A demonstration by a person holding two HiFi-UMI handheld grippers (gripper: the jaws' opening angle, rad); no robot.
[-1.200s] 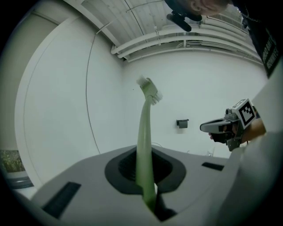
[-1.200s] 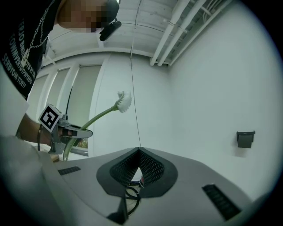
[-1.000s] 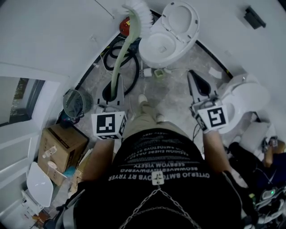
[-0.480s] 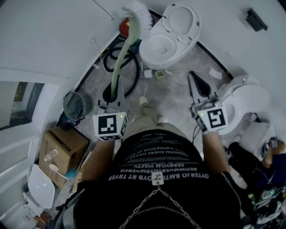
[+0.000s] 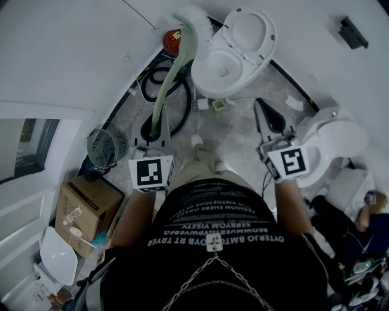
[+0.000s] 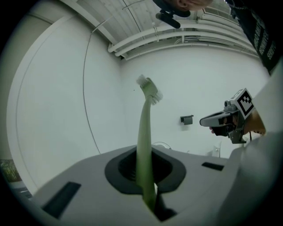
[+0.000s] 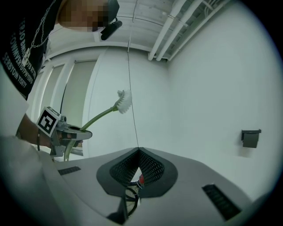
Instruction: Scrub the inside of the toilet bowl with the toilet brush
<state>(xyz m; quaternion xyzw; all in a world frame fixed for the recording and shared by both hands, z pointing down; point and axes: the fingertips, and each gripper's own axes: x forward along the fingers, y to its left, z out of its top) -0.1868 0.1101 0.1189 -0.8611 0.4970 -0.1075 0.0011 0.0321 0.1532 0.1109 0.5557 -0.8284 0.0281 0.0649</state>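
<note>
My left gripper (image 5: 154, 119) is shut on the pale green handle of the toilet brush (image 5: 172, 73). Its white bristle head (image 5: 193, 17) points away from me, up beside the left rim of the white toilet (image 5: 226, 63), whose seat and lid are raised. In the left gripper view the handle (image 6: 143, 145) rises between the jaws to the bristles (image 6: 149, 88). My right gripper (image 5: 260, 103) hovers shut and holds nothing, to the right of the bowl; its jaws meet in the right gripper view (image 7: 138, 151). The bowl's inside is white with a little water.
A black hose (image 5: 159, 84) coils on the floor left of the toilet, by a red object (image 5: 172, 41). A small green cup (image 5: 217, 104) stands at the toilet's foot. A second toilet (image 5: 337, 138) is at the right. A fan (image 5: 103, 144) and a cardboard box (image 5: 85, 197) stand at the left.
Almost nothing has moved. The brush stays in my left gripper, its head edging slightly toward the bowl's rim. The right gripper holds its place.
</note>
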